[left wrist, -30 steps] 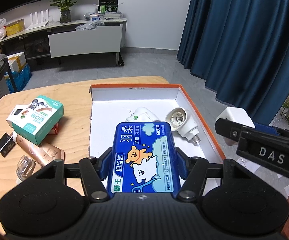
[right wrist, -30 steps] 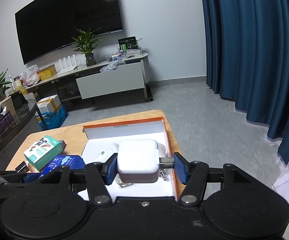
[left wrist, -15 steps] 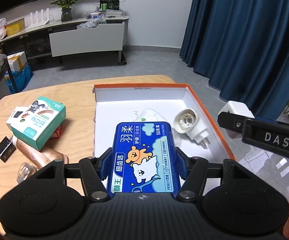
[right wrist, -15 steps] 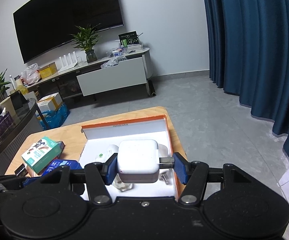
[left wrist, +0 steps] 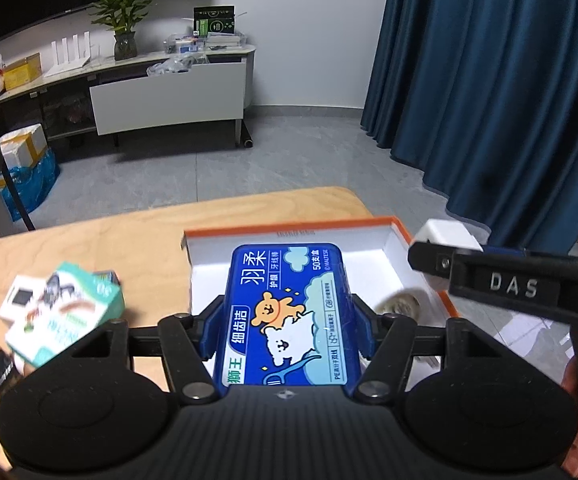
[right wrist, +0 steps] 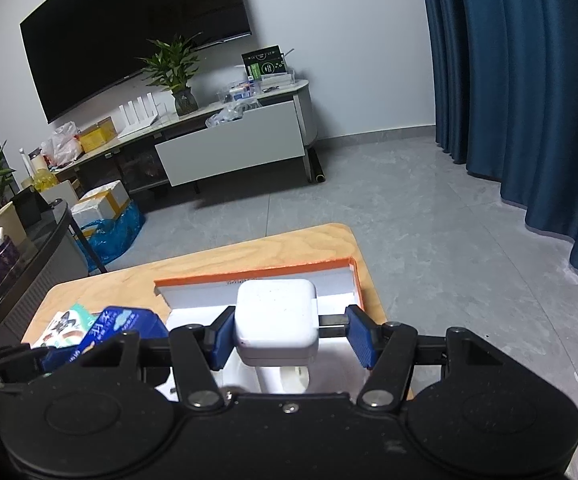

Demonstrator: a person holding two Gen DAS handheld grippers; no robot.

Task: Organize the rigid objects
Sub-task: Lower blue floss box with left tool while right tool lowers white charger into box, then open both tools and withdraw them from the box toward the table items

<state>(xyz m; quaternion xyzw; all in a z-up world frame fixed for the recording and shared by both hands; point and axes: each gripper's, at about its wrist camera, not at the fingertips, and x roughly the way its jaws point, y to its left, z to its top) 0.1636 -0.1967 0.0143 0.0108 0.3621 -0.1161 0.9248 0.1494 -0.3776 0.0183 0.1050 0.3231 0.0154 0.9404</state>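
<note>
Here, nearest first:
Left tool (left wrist: pixel 285 322): closed on the blue floss case (left wrist: pixel 287 312), both blue pads pressed against the case's long sides; the case hung over the near half of the orange-rimmed box (left wrist: pixel 289 230).
Right tool (right wrist: pixel 291 334): clamped a white charger block (right wrist: pixel 276 320), one pad on its body and the other on its plug end, above the same box (right wrist: pixel 257 274), toward its right wall.
Inside the box: a round white adapter (left wrist: pixel 403 304), blurred, lay by the right wall.
Left of the box: a teal carton (left wrist: pixel 65 320) and a small white box (left wrist: pixel 19 302) rested on the wooden worktop (left wrist: pixel 129 240).
Beyond the box: grey floor (left wrist: pixel 289 152).
</note>
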